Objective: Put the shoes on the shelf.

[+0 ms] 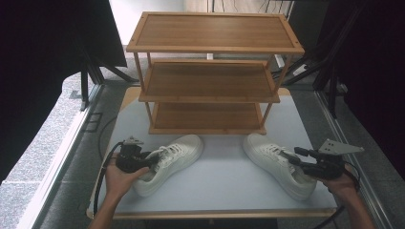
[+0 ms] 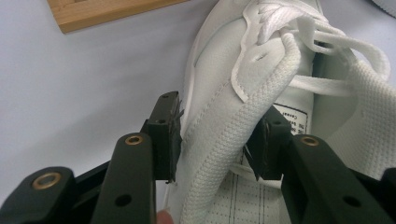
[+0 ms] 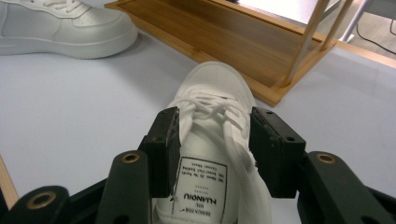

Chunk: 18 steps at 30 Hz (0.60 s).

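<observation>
Holding both shoes on surface (image 1: pixel 224 183), in front of rack (image 1: pixel 210 71). My left tongs (image 1: pixel 152 161) clenched on collar of left shoe (image 1: pixel 174 160), one pad outside, one inside. My right tongs (image 1: pixel 292 156) grasping tongue and laces of right shoe (image 1: pixel 277 162). Toes point toward rack.

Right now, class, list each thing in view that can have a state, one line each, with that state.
Left shoe: upright on the table, laced, left gripper jaws straddling its collar.
Right shoe: upright, laced, right gripper jaws around its tongue and laces.
Shoe rack: standing, all three shelves bare.
Table: bears rack and both shoes.
</observation>
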Tool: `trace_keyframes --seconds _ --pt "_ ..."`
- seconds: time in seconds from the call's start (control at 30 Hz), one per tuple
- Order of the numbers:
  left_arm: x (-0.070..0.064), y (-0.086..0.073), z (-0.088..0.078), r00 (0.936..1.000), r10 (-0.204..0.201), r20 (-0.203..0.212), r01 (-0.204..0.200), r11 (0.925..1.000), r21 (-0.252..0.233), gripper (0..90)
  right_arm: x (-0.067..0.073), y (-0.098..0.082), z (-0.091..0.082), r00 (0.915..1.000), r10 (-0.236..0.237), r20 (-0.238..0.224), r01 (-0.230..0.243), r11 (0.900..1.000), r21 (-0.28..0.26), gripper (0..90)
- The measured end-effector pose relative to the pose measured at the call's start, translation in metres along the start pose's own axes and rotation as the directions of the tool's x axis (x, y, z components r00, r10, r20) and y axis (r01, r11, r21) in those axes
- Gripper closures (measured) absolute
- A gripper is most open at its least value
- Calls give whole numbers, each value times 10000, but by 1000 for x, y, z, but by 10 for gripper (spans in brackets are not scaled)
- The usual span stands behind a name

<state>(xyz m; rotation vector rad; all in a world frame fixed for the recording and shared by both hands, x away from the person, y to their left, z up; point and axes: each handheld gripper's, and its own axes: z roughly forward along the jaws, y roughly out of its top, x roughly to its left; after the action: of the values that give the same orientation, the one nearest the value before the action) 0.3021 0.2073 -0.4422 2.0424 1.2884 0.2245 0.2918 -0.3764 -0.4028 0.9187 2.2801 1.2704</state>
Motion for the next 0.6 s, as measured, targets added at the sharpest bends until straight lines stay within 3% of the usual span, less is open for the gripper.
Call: trace_keyframes --seconds 0.23,0.4,0.6 --pt "1 1 1 10000 -97 6 97 9999 25 583 -3 -7 1 9996 32 270 -41 9994 336 530" --pt "1 1 1 9999 -164 6 164 9998 91 582 -1 -4 15 9987 -207 465 174 9974 694 535" --pt "1 1 1 9998 -187 14 187 9997 130 600 -6 -3 27 9988 -167 468 126 9961 869 590"
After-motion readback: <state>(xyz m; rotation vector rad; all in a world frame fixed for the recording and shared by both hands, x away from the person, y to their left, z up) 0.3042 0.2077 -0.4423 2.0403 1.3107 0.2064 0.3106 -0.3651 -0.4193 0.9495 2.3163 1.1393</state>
